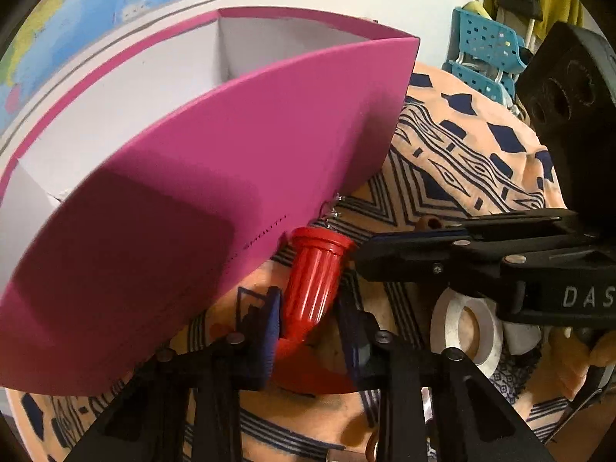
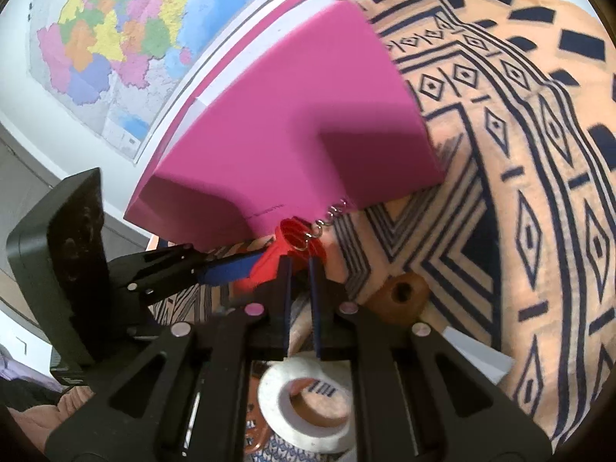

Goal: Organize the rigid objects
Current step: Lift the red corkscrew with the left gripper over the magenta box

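Surface: patterned orange and navy cloth (image 2: pixel 539 123) covers whatever carries the things; its edges do not show, so no place can be given by edge or corner
Organizer: magenta divided box (image 1: pixel 231 177) stands on the cloth against the wall with the map (image 2: pixel 115 38); the white compartments visible from the left wrist view show nothing inside, though their floors are mostly hidden
Item in hand: red ribbed cylinder (image 1: pixel 313 285) with a small coiled metal spring (image 2: pixel 331 213) at its cap end, lying just beside the foot of the box's front wall
Left gripper (image 1: pixel 308 331): closed on the lower body of the red ribbed cylinder, blue pads pressing both sides
Right gripper (image 2: pixel 300 269): fingers drawn to a narrow gap right at the cylinder's cap; whether they pinch anything cannot be told
Waiting items: roll of white tape (image 2: pixel 308 404) and a brown wooden block with a hole (image 2: pixel 400 296), both on the cloth near the grippers, outside the box
Done: as judged, nothing is confirmed placed in the box
Left: the cylinder is yet to be lifted over the front wall into a compartment; tape and block follow
Stage: early, first item grasped, not stowed
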Motion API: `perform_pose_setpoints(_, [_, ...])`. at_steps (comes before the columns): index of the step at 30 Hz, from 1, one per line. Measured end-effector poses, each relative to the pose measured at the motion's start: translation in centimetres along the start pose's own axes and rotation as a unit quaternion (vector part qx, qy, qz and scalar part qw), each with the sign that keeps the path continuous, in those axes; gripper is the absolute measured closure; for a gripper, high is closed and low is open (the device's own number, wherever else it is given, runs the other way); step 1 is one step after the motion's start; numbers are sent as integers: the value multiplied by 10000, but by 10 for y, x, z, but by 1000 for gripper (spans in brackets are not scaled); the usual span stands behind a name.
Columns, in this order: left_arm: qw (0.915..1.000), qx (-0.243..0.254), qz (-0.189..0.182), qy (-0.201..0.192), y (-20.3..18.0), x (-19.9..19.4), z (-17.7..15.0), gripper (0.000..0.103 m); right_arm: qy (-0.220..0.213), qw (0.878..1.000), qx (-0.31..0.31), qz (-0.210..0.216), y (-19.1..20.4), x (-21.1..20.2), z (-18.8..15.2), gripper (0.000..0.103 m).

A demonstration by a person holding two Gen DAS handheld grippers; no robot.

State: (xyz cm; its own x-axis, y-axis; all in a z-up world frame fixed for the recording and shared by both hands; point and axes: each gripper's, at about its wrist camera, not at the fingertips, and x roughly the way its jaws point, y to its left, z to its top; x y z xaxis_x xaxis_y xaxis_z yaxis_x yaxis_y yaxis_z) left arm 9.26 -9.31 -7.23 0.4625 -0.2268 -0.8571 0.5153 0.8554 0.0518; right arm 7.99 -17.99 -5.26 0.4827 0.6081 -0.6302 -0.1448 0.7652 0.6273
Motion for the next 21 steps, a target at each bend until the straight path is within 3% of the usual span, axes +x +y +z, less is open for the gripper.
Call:
perform_pose_setpoints(8, [9988,-112,-132,-461,-2,-23,-3,78,5,9992,230,332,-13,-15,-8,82])
perform_pose_setpoints(14, [9975,-325,-367,-502,1,-31,-7,78,-73,9966,147,803,1,-20,-5,81])
perform_pose_setpoints(17, [9951,-460,-602,-635,2,-40,-7,79,-56,9969,102,779,8,-19,-4,79])
perform_pose_setpoints(21, [9942,-509,-571,-757,2,-51,-9,79,-83,9958,65,911,17,-18,2,76])
